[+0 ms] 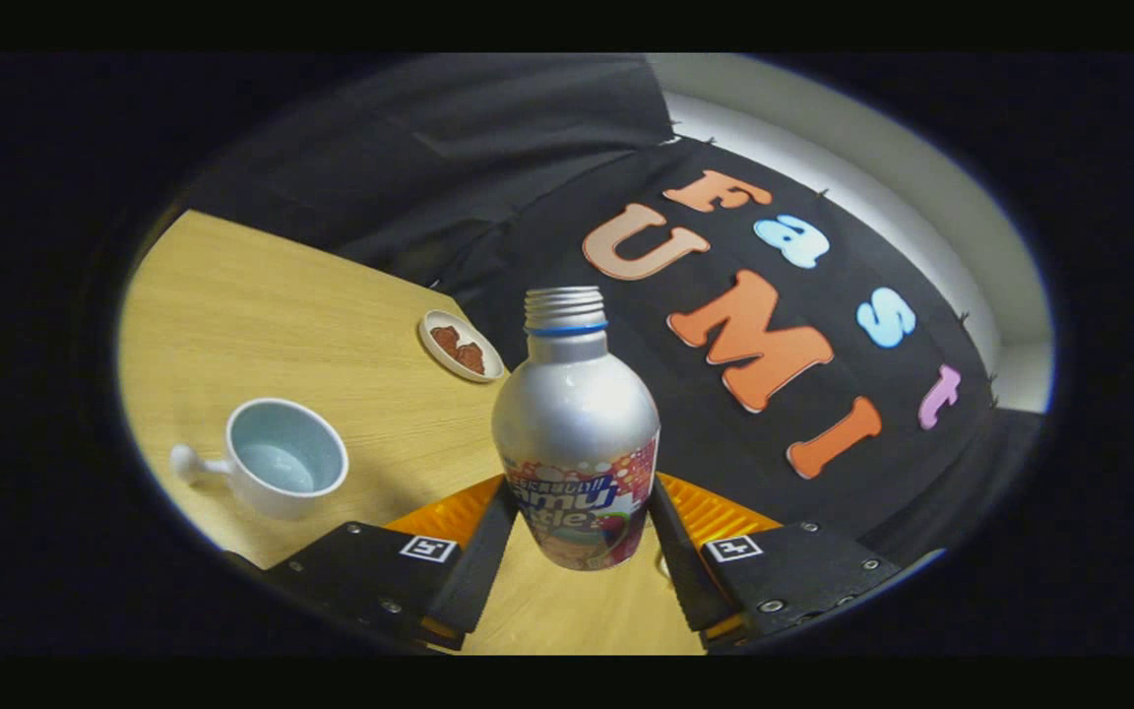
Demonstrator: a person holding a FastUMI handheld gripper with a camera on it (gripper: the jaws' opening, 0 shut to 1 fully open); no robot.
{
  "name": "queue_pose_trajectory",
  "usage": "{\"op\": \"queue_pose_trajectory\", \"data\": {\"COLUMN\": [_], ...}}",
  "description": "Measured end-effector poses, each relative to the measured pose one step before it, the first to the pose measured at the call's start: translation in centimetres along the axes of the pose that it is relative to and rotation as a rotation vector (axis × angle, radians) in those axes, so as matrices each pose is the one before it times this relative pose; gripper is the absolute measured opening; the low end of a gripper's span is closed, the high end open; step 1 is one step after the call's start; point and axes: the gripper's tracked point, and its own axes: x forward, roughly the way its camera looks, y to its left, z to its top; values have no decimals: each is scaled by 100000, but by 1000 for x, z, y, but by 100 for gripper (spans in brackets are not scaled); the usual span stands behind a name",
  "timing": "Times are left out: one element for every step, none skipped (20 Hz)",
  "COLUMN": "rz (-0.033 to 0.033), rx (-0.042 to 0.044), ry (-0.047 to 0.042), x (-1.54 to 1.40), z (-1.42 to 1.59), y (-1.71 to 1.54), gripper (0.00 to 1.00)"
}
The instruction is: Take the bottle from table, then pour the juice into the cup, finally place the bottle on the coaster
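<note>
A silver bottle (577, 423) with an uncapped threaded neck, a blue ring and a colourful label sits between my two fingers, held above the wooden table (262, 315). My gripper (579, 537) is shut on the bottle's lower body, both fingers pressing its sides. An orange ridged coaster (715, 512) lies under and behind the bottle, partly hidden by it and by the fingers. A white cup (283, 457) with a pale blue inside and a handle stands on the table to the left of the fingers; some liquid shows at its bottom.
A small white dish (460, 346) holding brown pieces rests near the table's far edge, beyond the cup. The booth's black cloth wall (547, 158) rises just behind the table edge. A pale wall shows at the upper right.
</note>
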Motion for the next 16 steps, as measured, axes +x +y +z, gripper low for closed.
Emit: {"op": "queue_pose_trajectory", "data": {"rz": [1293, 1560, 619, 703, 535, 871, 512, 108, 924, 1025, 1050, -16, 749, 968, 1051, 233], "rx": [6229, 6670, 5956, 5678, 4230, 2997, 2076, 1880, 3107, 4341, 4792, 4156, 3874, 3197, 3136, 2067], "ry": [124, 670, 657, 429, 962, 946, 808, 570, 26, 194, 595, 1268, 1576, 1612, 971, 1685], "x": [179, 146, 357, 502, 456, 443, 424, 459, 397, 388, 429, 703, 455, 420, 448, 586], "z": [-344, -432, -383, -240, -479, -521, -406, -541, -300, -244, -308, -560, -654, -756, -507, -467], "y": [120, 166, -173, -267, -80, 112, 119, -441, 85, 78, 87, -90, 14, 221, 153, -181], "gripper": [77, 77, 77, 77, 77, 77, 77, 77, 77, 77, 77, 77, 77, 77, 77, 77]}}
